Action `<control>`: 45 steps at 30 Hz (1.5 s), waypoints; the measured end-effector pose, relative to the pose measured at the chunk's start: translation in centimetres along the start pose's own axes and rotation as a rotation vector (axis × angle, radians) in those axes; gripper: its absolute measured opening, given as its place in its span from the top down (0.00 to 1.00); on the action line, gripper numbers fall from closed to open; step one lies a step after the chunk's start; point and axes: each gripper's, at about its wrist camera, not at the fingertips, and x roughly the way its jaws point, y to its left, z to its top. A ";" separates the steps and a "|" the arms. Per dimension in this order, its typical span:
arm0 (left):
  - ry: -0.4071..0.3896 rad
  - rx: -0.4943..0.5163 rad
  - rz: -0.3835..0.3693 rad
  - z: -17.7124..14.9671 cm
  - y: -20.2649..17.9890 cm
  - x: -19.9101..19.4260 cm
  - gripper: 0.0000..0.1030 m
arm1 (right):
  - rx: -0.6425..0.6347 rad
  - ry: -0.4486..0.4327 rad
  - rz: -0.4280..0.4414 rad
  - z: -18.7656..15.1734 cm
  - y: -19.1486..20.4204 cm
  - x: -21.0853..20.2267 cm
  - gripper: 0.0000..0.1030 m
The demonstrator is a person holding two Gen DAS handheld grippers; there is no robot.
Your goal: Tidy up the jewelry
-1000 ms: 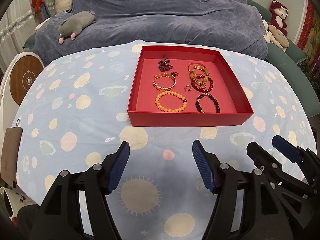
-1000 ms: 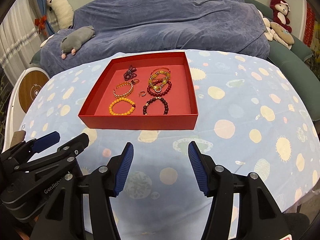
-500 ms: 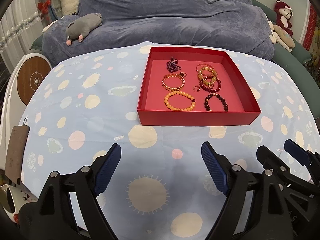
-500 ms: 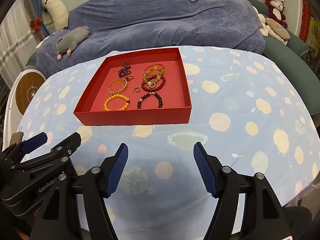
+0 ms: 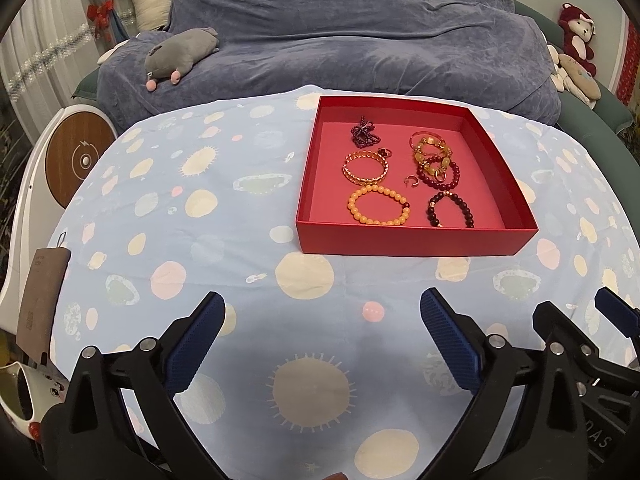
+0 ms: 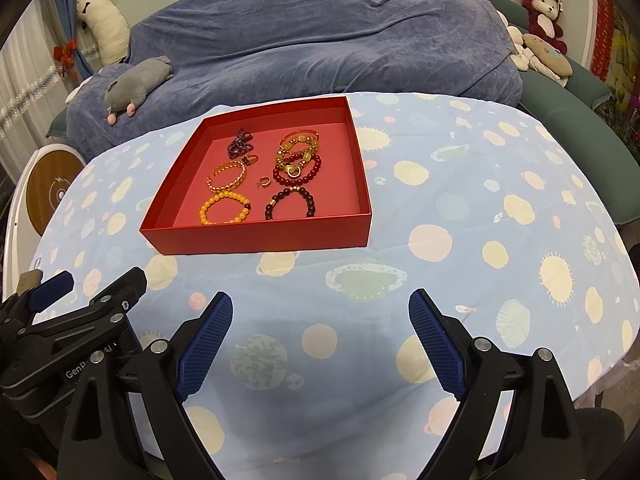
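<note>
Behind the table's spotted blue cloth (image 5: 168, 240) sits a sofa under a blue cover (image 5: 360, 40). On the cloth stands a red tray (image 5: 408, 238) holding the jewelry: an orange bracelet (image 5: 378, 205), a gold bangle (image 5: 365, 166), dark bead bracelets (image 5: 450, 209) and a small ring (image 5: 412, 180). Both the left gripper (image 5: 322, 312) and the right gripper (image 6: 320, 310) hover near the tray with fingers spread, holding nothing.

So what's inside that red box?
The red box holds an orange bead bracelet, a dark bead bracelet, a gold bangle and more. Overlapping bracelets at the back hide each other.
</note>
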 end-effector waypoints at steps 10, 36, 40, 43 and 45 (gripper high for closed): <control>-0.005 0.044 0.019 -0.3 -0.4 0.1 0.07 | 0.022 -0.019 0.006 0.0 -0.2 -0.2 0.06; -0.006 -0.025 0.028 -0.3 0.8 0.0 0.07 | -0.007 -0.027 -0.001 -0.1 0.5 -0.3 0.06; -0.006 -0.027 0.028 -0.4 0.8 0.0 0.07 | -0.010 -0.027 -0.004 -0.1 0.6 -0.3 0.06; -0.002 -0.031 0.027 -0.4 1.0 0.0 0.07 | -0.012 -0.027 -0.006 -0.1 0.6 -0.3 0.06; -0.001 -0.032 0.028 -0.5 1.0 0.0 0.07 | -0.014 -0.028 -0.006 -0.1 0.7 -0.3 0.06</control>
